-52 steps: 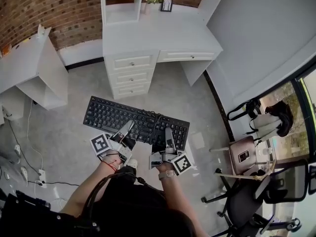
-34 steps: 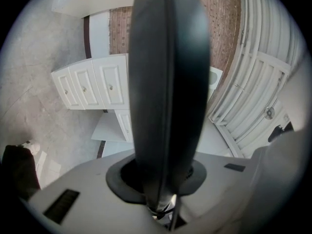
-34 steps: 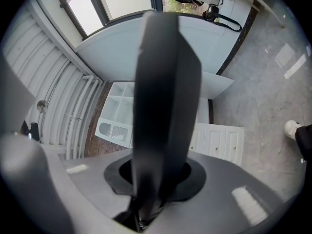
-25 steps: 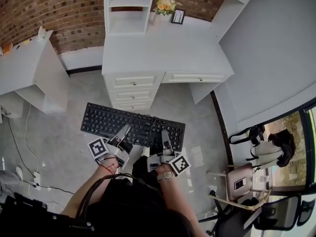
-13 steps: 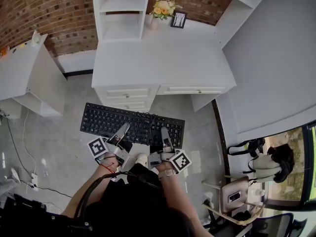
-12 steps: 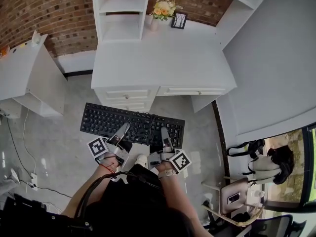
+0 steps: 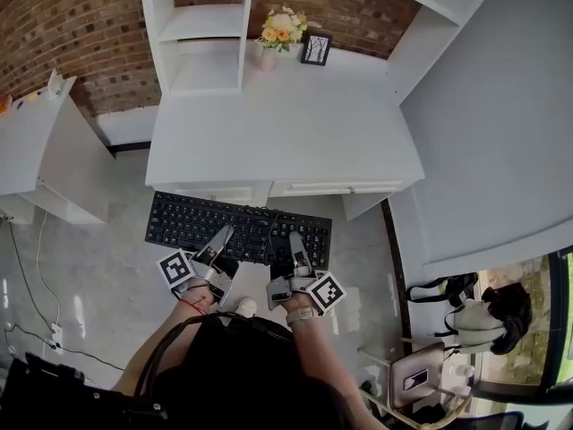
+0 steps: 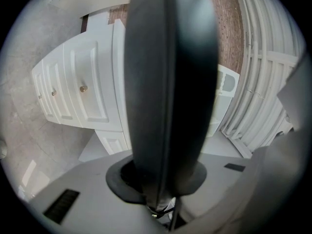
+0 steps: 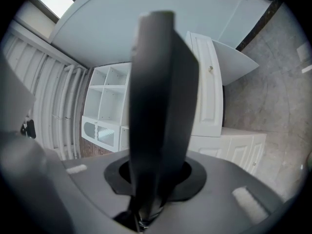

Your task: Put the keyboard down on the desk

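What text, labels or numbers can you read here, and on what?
No readable text anywhere.
keyboard: key legends too small to read.
picture frame: dark marks, too small to read.
square markers: black-and-white patterns, no words.

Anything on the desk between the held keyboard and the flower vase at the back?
Head view: only bare desk top lies between the keyboard and the flower vase.

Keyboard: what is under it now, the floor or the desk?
Grey floor shows around the keyboard, which the left gripper and right gripper hold in the air before the white desk. The floor directly beneath and most of the desk drawers are covered.
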Available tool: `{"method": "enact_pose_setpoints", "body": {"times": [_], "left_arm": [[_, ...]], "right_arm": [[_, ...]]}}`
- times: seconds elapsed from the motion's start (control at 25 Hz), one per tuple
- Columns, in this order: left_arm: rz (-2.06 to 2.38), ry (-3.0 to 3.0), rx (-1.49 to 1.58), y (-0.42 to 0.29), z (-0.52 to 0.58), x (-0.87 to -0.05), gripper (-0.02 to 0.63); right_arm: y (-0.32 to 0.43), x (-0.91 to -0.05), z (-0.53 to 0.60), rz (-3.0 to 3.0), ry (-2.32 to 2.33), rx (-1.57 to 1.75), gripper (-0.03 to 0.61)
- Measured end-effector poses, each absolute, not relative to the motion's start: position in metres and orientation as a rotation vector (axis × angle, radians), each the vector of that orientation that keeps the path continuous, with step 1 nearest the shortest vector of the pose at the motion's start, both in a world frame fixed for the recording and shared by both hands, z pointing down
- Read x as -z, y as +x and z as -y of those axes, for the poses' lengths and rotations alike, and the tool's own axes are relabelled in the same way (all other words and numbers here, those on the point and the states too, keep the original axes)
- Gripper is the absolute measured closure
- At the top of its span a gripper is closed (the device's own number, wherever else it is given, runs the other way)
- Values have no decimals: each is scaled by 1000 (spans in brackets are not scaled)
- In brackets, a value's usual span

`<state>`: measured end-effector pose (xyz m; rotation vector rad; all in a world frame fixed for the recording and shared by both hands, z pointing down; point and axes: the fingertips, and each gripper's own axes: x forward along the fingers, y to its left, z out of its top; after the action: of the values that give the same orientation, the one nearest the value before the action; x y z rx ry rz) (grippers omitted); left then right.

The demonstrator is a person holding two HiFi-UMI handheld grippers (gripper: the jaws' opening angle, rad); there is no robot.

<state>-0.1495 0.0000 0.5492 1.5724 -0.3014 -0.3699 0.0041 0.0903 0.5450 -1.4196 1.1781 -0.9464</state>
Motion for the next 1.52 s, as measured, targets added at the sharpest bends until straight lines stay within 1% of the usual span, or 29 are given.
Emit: {"method": "enact_pose_setpoints", "body": {"times": [0.2, 0.92, 1.52], "left_arm": [[282, 1584, 360, -122, 6, -548, 561], [224, 1560, 317, -68, 7, -554, 561], [222, 1565, 290, -8, 41, -558, 561]], "right_arm": [[30, -545, -87, -1166, -1420, 925, 497], [75, -550, -96, -1099, -1448, 894, 497], [134, -555, -64, -1089, -1450, 883, 497]]}}
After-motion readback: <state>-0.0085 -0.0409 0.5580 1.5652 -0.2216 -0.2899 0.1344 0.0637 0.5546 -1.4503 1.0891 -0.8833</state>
